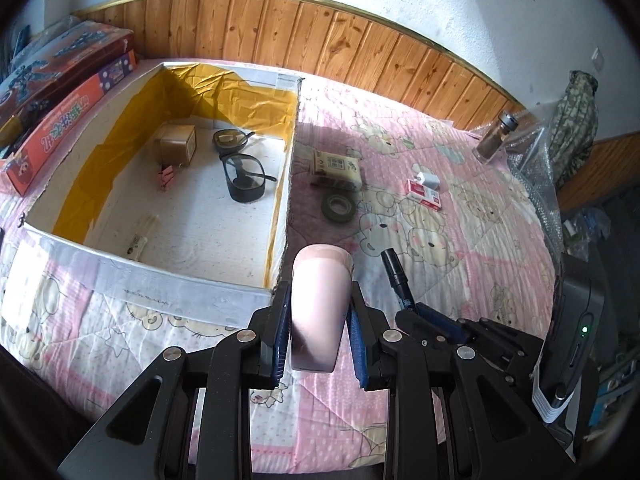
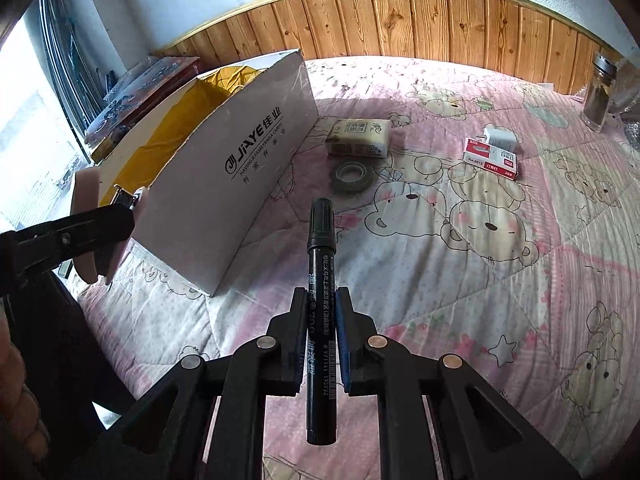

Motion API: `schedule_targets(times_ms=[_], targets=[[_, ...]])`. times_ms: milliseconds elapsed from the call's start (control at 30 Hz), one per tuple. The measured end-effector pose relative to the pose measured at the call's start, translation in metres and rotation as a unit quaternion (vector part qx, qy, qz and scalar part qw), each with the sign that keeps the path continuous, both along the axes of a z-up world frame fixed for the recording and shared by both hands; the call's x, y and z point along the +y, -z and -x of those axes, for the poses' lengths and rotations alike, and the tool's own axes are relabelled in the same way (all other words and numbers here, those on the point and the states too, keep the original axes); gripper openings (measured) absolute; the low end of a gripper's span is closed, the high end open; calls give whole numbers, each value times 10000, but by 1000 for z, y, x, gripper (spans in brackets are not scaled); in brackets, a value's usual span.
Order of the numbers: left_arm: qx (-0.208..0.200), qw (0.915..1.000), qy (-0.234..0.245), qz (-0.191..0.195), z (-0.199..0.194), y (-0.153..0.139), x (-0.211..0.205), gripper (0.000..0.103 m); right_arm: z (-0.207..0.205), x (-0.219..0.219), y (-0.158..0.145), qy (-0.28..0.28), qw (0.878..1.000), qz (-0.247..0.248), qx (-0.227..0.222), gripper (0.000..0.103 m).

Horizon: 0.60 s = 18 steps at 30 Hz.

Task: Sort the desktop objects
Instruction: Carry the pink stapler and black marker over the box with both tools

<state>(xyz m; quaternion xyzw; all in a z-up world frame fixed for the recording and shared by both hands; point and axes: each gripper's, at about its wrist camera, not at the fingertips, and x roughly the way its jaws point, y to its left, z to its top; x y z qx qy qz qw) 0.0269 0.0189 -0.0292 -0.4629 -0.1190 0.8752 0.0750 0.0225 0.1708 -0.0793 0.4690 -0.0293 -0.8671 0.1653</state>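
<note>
pink quilt [image 2: 460, 280] printed with cartoon bears, white box [image 2: 224, 184] (yellow-lined inside), black marker [image 2: 321, 300], pale pink tube [image 1: 318, 304].

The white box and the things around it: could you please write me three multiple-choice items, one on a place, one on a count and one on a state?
1. Where does the roll of tape lie?
A. inside the white box
B. on the pink quilt, outside the box
C. on top of the staple box

2. How many pairs of glasses lie in the white box?
A. none
B. two
C. four

3. What does the right hand-held gripper hold?
A. nothing, it is open
B. a pink object
C. a black marker

Answers: 1 B, the roll rests on the quilt just right of the box wall. 2 B, two dark frames lie on the box floor. 3 C, the pads are shut on the marker's barrel, while the pink object sits in the left hand-held gripper.
</note>
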Motion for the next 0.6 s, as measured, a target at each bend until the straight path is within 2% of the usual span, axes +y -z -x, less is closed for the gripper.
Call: schedule_targets(times_ms=[233, 600], targets=[[77, 9998, -69, -181, -6, -6, -17, 27, -16, -23, -31, -214, 9992, -68, 328, 15], [218, 9984, -413, -316, -9, -16, -59, 27, -17, -56, -70, -588, 9959, -150, 668, 15]])
